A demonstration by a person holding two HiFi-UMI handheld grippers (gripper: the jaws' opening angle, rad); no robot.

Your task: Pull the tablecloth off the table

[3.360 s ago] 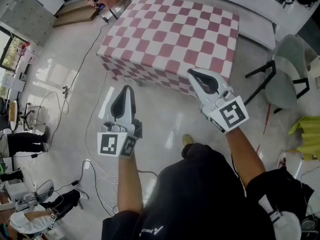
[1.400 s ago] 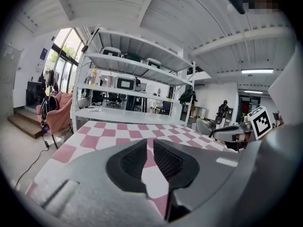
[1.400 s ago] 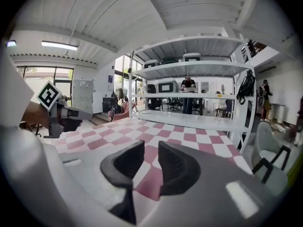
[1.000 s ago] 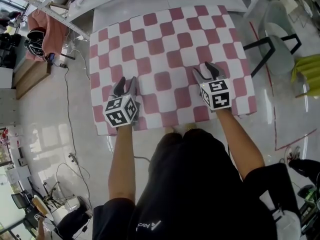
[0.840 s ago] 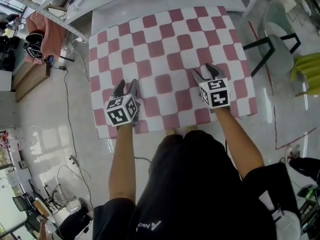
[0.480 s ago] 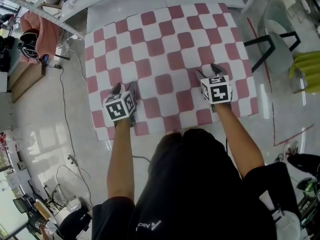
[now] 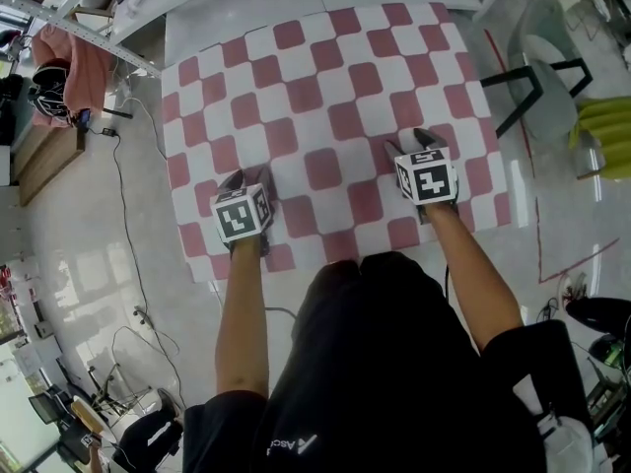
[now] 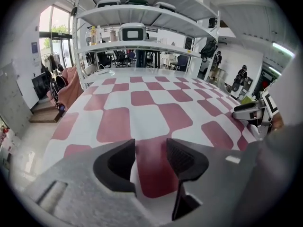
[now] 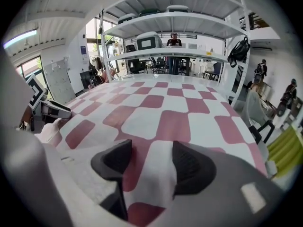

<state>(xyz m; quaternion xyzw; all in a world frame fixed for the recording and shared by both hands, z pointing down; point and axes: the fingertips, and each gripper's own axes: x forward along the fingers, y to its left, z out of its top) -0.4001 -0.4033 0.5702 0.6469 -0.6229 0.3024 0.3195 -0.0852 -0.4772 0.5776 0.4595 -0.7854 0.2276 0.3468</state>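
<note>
A red-and-white checked tablecloth (image 7: 325, 87) covers the whole table. My left gripper (image 7: 246, 178) points down at the cloth near its front left corner. In the left gripper view that gripper (image 8: 150, 150) has a red square of the tablecloth (image 8: 142, 98) between its jaws; they have just been opening wide, then closing slightly, with a clear gap. My right gripper (image 7: 415, 142) rests on the cloth toward the front right. Seen in the right gripper view, that gripper (image 9: 152, 156) has just been opening, with the tablecloth (image 9: 161, 108) lying loose between its jaws.
A white shelf rack (image 8: 142, 13) stands behind the table. A grey chair (image 7: 547, 77) and a yellow-green thing (image 7: 603, 131) are at the right. Cables (image 7: 123, 195) and a wooden board (image 7: 44, 156) lie on the floor at the left.
The person has stepped up to the table. Over the last second both grippers tipped down and sank onto the cloth near its front edge.
</note>
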